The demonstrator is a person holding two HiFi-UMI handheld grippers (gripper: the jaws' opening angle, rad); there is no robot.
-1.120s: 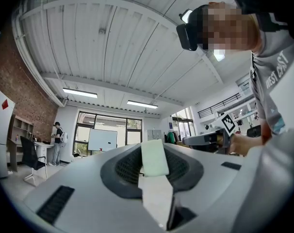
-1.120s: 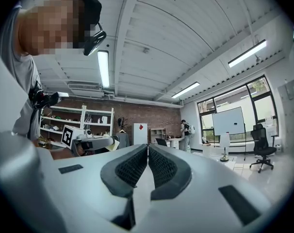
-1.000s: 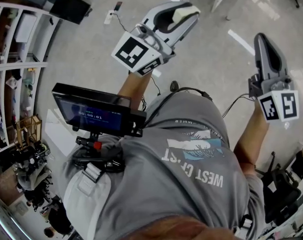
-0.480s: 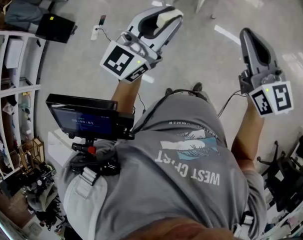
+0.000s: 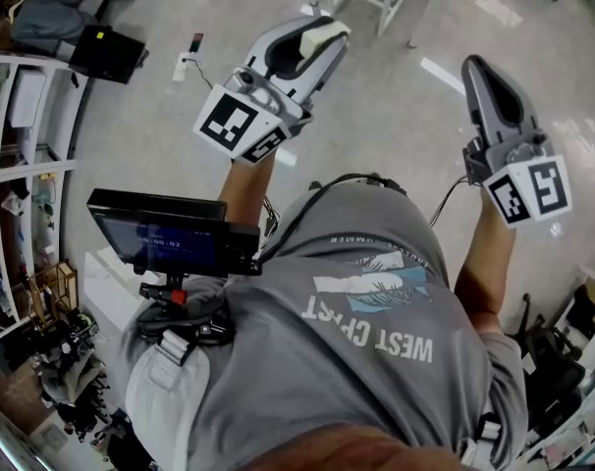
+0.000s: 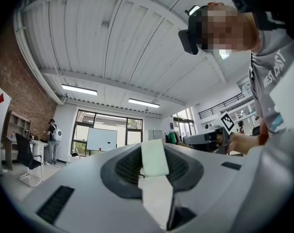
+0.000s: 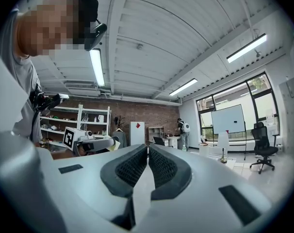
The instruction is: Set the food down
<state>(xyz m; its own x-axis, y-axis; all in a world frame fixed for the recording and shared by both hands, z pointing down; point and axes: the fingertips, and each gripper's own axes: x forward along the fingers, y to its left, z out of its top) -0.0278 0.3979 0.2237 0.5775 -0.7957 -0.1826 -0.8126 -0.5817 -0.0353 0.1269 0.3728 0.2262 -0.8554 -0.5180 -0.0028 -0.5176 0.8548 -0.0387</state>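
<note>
Left gripper raised above the grey floor, fingers clamped on a pale, flat rectangular slab of food; right gripper alongside, fingers pressed together.

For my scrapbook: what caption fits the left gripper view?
Left gripper squeezing a pale flat food piece, with big windows far behind.

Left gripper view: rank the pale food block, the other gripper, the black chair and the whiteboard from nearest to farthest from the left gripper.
1. Pale food block, pinched between the jaws.
2. Right gripper, off to the right.
3. Black chair, on the floor at left.
4. Whiteboard, by the far windows, left of centre.
</note>
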